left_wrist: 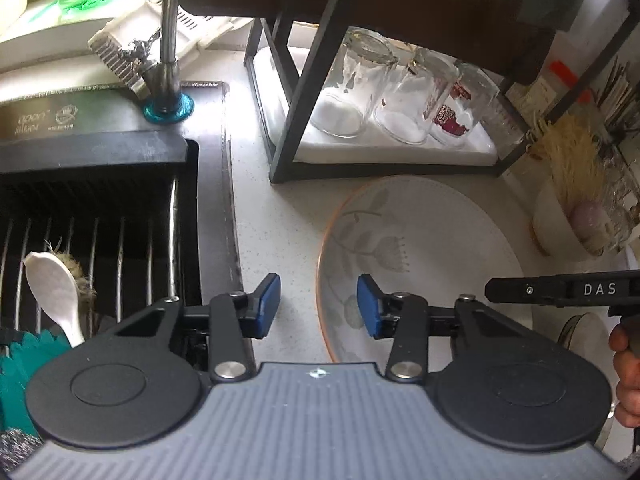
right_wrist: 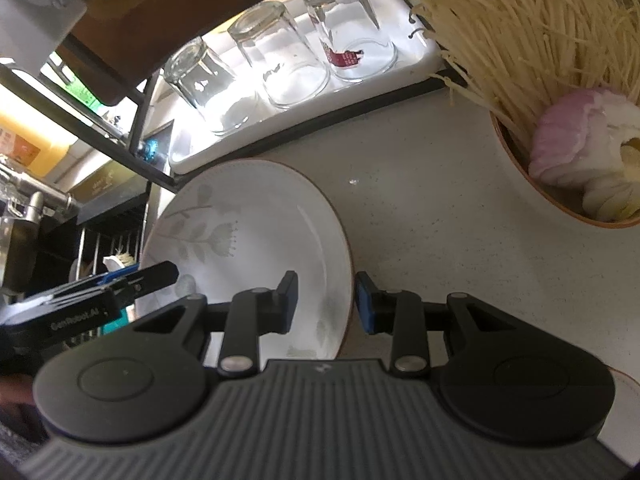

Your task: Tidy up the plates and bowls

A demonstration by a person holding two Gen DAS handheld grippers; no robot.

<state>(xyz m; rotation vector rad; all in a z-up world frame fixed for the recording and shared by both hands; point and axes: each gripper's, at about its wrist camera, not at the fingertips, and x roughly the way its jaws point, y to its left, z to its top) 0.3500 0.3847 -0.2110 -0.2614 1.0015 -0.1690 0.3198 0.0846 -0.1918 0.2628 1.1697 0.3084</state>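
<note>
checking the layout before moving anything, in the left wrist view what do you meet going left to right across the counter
white spoon in the sink rack → faucet → plate with leaf print → bowl of noodles. The three upturned glasses stand further back in the black rack, above the plate, so they are left out of the order.

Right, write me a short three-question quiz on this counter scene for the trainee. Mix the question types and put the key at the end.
1. True or false: the three glasses on the white tray stand mouth up.
2. Pick one: what lies between the pads of the right claw? A) the rim of the plate; B) a glass; C) nothing at all.
3. Short answer: what mostly fills the bowl at the right of the counter?

Key: 1. False, they stand mouth down. 2. A; the pads straddle the rim without pressing on it. 3. Thin pale strands, probably enoki mushrooms.
</note>
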